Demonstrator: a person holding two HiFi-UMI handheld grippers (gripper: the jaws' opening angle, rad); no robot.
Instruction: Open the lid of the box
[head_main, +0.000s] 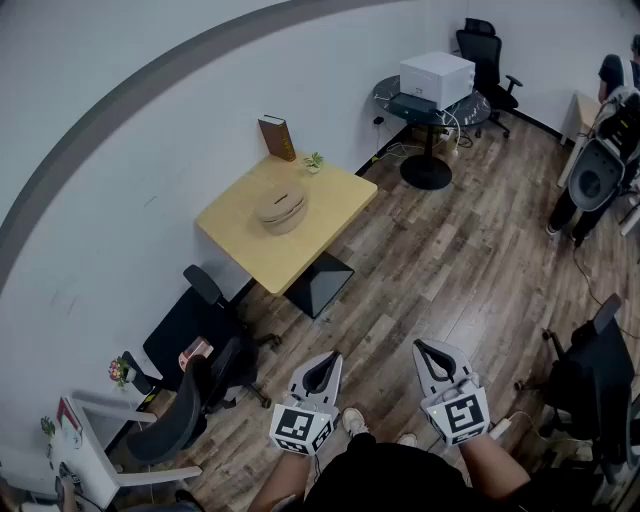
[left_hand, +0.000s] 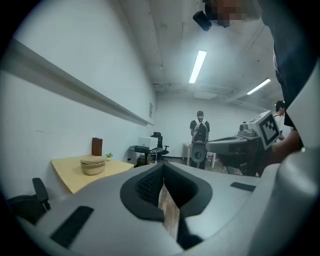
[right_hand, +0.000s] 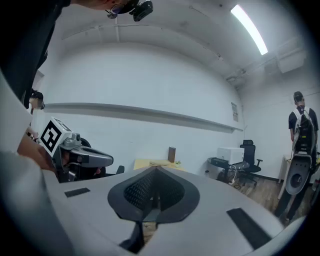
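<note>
Wood-plank floor (head_main: 470, 270), brown and streaked. Against the white wall stands a square table (head_main: 330, 200) with a smooth pale-yellow top on a dark pedestal base.

Left gripper (head_main: 332, 356) and right gripper (head_main: 421, 346) are held low, side by side in front of the person, roughly level and aimed toward the table, well apart from it. Both are grey shells with black ribbed pads. On each, the jaws meet at the tips with nothing between them.

The box (head_main: 281, 207) sits near the middle of the tabletop. It is round, tan and looks woven, with a shallow domed lid seated on it; its contents are hidden.

A brown book-shaped block (head_main: 277, 137) stands upright at the table's wall edge, with a small green plant (head_main: 314, 161) just beside it.
</note>
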